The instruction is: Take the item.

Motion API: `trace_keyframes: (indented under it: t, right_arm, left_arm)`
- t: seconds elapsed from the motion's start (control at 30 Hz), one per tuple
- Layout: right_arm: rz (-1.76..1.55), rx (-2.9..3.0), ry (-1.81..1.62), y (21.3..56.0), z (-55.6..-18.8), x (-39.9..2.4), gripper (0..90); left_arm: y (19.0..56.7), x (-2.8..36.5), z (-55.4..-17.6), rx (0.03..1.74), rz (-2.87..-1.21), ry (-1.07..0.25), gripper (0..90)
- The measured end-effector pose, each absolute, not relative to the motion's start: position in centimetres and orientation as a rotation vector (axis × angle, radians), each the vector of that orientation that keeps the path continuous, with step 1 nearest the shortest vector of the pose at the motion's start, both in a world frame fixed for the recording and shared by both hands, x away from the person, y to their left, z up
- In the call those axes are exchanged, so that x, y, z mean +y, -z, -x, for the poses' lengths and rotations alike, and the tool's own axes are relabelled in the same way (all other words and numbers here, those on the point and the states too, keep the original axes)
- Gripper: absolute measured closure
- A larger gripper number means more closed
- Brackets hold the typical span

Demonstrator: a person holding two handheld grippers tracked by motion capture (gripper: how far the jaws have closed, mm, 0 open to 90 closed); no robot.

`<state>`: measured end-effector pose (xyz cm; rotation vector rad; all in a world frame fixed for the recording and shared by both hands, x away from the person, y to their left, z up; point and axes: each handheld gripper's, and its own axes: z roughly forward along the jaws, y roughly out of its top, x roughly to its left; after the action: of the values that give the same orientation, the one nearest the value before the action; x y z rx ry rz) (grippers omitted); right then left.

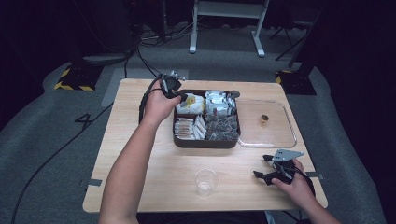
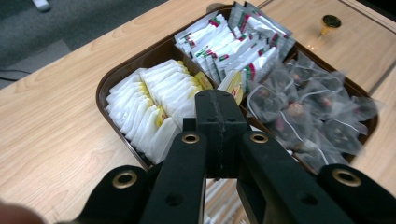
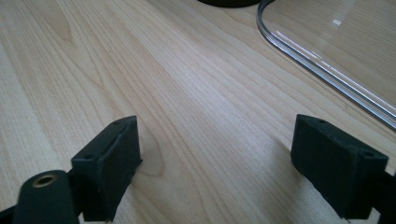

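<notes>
High view footage is taken up by a wooden table (image 1: 140, 154) on which a brown compartment tray (image 1: 205, 142) is set, with a clear plastic lid (image 1: 280, 140) lying just beside it on the right and a clear plastic cup (image 1: 206, 181) standing nearer the person. The left gripper (image 1: 180, 97) is held over the tray's far-left compartment, where white tea-bag packets (image 1: 190, 104) are packed upright. In the left gripper view its jaws are seen pressed together, and a yellow-printed packet (image 2: 233, 86) is seen sticking out just past their tips; whether the packet is pinched between them cannot be told from the pictures. The packet is seen above the divider between the white packets (image 2: 149, 105) and the silver sachets (image 2: 233, 44), with clear pouches of dark tea (image 2: 308, 112) in the compartment to the right. A small gold-coloured object (image 2: 330, 22) is seen on the lid. The right gripper (image 1: 267, 167) is rested on the table near the lid's near corner; in the right gripper view its jaws are spread wide, with bare wood between them and the lid's rim (image 3: 322, 60) beyond.
</notes>
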<state>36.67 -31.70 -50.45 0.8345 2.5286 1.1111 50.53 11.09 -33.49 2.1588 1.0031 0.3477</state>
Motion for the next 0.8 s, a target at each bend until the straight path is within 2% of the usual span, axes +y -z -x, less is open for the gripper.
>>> trace_keyframes:
  t: [0.4,0.8]
  right_arm:
    - [-0.836,2.527,-1.110,50.4,-36.7,-31.7,15.9]
    - [-0.840,2.525,-1.109,50.4,-36.6,-31.7,15.9]
  left_arm:
    - [31.2,10.4,-44.2,0.856,-2.172,-0.351,90.0]
    - [30.9,9.9,-38.9,0.746,-2.159,-0.349,90.0]
